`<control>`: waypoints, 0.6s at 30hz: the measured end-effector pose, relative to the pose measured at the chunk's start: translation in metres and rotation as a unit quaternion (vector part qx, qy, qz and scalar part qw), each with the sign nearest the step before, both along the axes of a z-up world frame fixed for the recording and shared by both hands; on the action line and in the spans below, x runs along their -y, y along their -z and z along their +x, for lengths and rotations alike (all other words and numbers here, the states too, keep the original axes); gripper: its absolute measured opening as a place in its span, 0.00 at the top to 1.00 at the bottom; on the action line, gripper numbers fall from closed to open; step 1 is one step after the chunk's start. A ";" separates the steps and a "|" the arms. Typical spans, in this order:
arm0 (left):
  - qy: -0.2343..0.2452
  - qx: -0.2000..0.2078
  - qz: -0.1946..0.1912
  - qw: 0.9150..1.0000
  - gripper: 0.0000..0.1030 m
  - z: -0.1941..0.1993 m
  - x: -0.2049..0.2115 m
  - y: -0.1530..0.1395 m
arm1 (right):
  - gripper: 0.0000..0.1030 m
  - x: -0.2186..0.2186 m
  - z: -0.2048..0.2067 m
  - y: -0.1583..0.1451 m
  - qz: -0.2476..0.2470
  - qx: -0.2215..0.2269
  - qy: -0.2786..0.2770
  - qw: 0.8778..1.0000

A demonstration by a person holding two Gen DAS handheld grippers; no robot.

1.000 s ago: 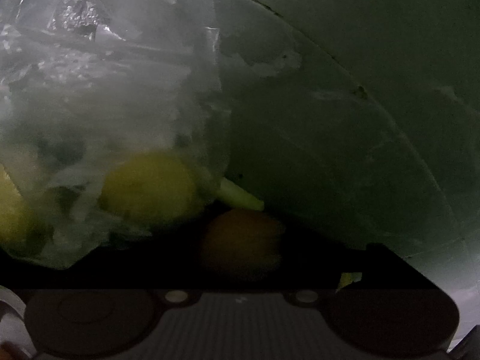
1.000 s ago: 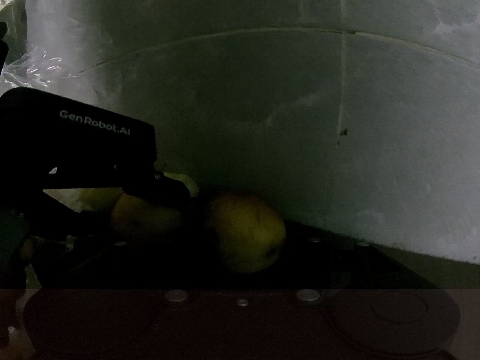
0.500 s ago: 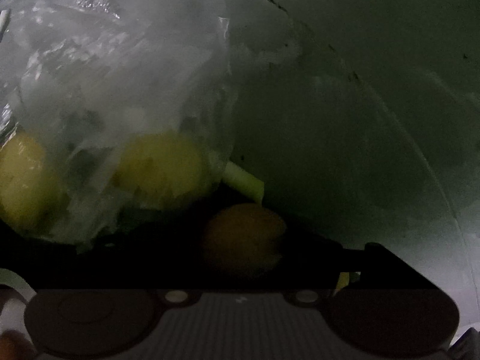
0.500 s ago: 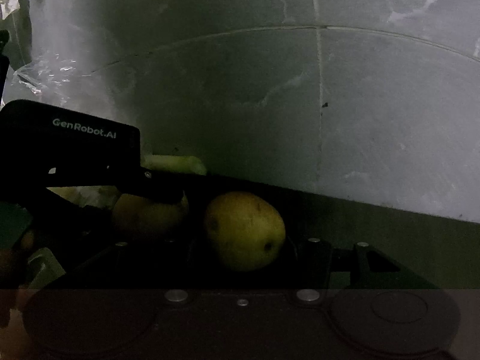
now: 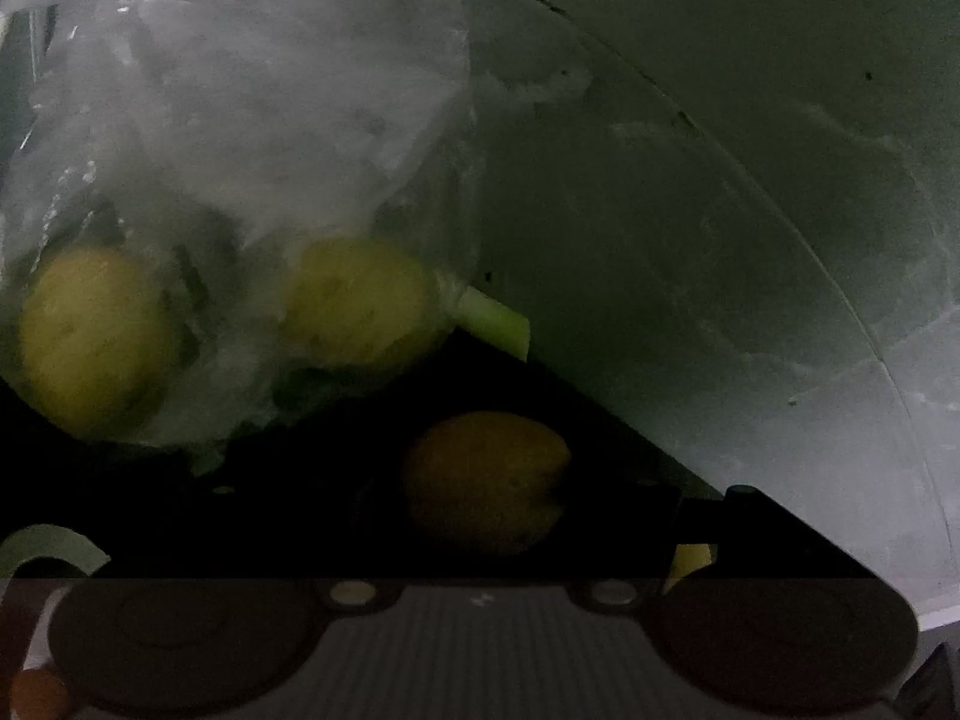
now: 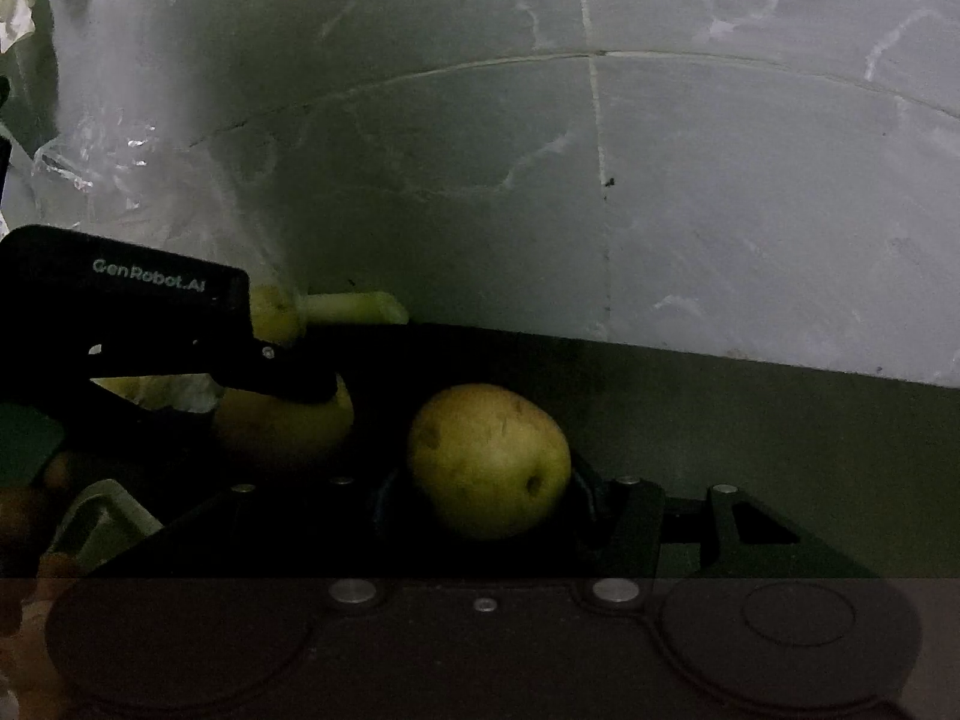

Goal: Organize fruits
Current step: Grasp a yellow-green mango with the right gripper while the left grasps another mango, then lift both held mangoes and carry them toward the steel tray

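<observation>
Left gripper [image 5: 486, 483]: angled downward, jaws closing around an orange-yellow fruit [image 5: 486, 480].
Right gripper [image 6: 489, 462]: angled downward, fingers clamped on a yellow-green fruit [image 6: 489, 459].
Bagged fruits [image 5: 354, 300]: inside clear plastic bag [image 5: 240, 120], left of the held fruit.

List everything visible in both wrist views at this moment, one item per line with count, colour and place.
Fruit in right gripper: one, yellow-green with brown specks, between the right gripper's fingers.
Fruit in left gripper: one, dim orange-yellow, between the left gripper's fingers.
Bagged fruit: two, yellow, inside the bag, left of the left view.
Plastic bag: one, clear and crinkled, upper left.
Stalk: one, pale green, poking out beside the bag.
Dark surface: one, black, under the fruit.
Wall: grey, cracked, behind everything.
Left gripper: one, black, its jaws closing with a fruit between them.
Right gripper: one, black, shut on its fruit.
</observation>
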State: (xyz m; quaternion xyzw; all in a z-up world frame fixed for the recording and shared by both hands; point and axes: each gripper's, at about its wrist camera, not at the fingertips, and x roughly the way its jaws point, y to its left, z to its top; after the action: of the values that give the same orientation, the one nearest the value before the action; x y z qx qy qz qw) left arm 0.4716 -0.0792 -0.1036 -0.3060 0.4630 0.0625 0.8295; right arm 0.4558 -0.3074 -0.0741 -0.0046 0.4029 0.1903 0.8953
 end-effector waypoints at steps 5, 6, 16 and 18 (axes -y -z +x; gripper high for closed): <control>0.010 0.000 0.004 1.000 0.34 0.001 0.003 -0.004 | 0.46 0.004 -0.007 -0.003 0.005 0.002 0.010 1.000; 0.013 0.000 0.005 1.000 0.34 -0.001 0.002 -0.004 | 0.46 0.004 -0.008 -0.003 0.006 0.002 0.011 1.000; 0.025 -0.003 0.008 1.000 0.34 -0.019 -0.001 -0.013 | 0.46 0.007 -0.018 -0.004 0.012 0.002 0.022 1.000; 0.026 -0.005 0.007 1.000 0.34 -0.021 -0.002 -0.014 | 0.46 0.008 -0.020 -0.005 0.016 0.003 0.023 1.000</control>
State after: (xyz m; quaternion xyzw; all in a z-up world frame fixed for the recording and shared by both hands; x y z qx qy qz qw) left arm 0.4502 -0.0771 -0.0894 -0.2874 0.4741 0.0455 0.8310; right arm 0.4354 -0.3150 -0.0691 0.0185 0.3970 0.1759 0.9006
